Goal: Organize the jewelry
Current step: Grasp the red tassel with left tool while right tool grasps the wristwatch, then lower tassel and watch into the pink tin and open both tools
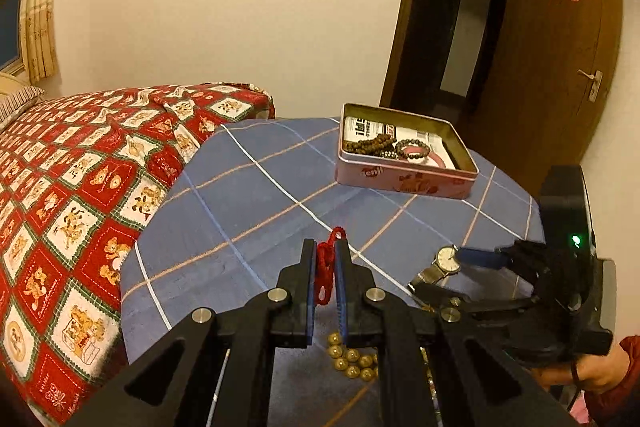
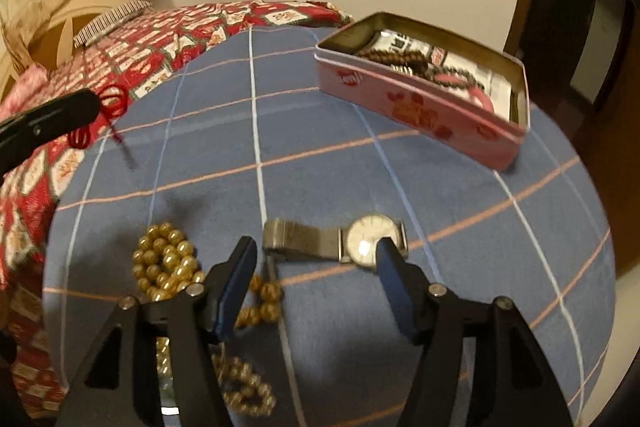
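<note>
My left gripper [image 1: 325, 255] is shut on a red cord bracelet [image 1: 326, 269] and holds it above the blue checked cloth [image 1: 256, 195]; it also shows in the right wrist view [image 2: 114, 105]. My right gripper [image 2: 316, 247] is open over a silver watch [image 2: 340, 241], one finger above its dial; the watch also shows in the left wrist view [image 1: 442, 263]. Gold bead strands [image 2: 168, 265] lie on the cloth below both grippers [image 1: 352, 357]. An open pink tin [image 1: 404, 153] holding several bracelets stands at the far side [image 2: 424, 95].
A bed with a red patterned quilt [image 1: 80, 187] lies to the left of the cloth-covered round surface. A brown door [image 1: 560, 47] and dark doorway are behind the tin. The surface's edge drops off at the right [image 2: 600, 267].
</note>
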`<act>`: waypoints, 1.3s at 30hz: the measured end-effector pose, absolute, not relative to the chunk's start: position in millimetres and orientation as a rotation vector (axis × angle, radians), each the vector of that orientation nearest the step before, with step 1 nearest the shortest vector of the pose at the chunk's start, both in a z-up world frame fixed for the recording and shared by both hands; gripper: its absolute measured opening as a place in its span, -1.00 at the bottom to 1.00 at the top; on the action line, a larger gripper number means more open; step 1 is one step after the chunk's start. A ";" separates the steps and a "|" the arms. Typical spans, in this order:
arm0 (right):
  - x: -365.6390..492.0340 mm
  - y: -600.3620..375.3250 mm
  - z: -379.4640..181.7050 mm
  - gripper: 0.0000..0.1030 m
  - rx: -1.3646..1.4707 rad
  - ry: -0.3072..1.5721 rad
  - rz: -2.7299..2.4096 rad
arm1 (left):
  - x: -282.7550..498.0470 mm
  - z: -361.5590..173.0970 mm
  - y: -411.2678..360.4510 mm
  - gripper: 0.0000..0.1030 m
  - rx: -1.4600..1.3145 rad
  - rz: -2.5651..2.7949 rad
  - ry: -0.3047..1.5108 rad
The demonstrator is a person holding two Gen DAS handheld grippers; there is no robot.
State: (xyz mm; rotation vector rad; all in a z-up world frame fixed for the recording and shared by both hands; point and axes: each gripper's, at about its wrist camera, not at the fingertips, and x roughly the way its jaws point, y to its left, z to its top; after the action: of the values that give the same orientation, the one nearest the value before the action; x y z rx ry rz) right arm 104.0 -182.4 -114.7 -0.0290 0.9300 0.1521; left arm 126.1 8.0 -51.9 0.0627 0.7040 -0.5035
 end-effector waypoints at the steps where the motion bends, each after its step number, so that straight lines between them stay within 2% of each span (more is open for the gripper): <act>1: 107.4 -181.9 -115.0 0.30 -0.041 0.926 0.146 | 125.3 -52.0 8.1 -0.85 0.064 -0.504 0.705; 6: 122.4 -179.8 -117.3 0.41 -0.105 0.926 0.148 | 131.0 -55.3 9.7 -0.85 0.062 -0.493 0.718; 9: 127.5 -180.0 -120.1 0.41 -0.124 0.934 0.151 | 134.3 -58.1 10.4 -0.85 0.059 -0.486 0.725; 11: 130.7 -182.6 -122.0 0.25 -0.104 0.942 0.158 | 136.0 -59.9 9.9 -0.85 0.058 -0.486 0.731; 12: 132.8 -184.7 -124.0 -0.11 -0.080 0.955 0.169 | 137.2 -61.2 9.6 -0.85 0.059 -0.485 0.735; 13: 133.9 -186.0 -124.7 -0.33 -0.071 0.961 0.166 | 138.4 -62.4 9.2 -0.85 0.059 -0.484 0.740; 15: 135.1 -187.4 -122.6 -0.41 -0.078 0.951 0.148 | 140.3 -64.1 8.2 -0.85 0.057 -0.486 0.747; 26: 136.9 -194.3 -118.4 -0.49 -0.046 0.929 0.134 | 143.9 -65.5 -0.7 -0.85 0.061 -0.500 0.749; 39: 136.0 -208.2 -76.9 -0.50 0.017 0.834 0.097 | 147.5 -47.7 -20.5 -0.85 0.070 -0.542 0.700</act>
State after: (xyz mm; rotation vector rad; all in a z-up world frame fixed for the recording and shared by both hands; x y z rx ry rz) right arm 136.0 -208.2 -76.9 0.0172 0.8339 0.0968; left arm 147.5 -20.5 -47.7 0.0701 0.6997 -0.5422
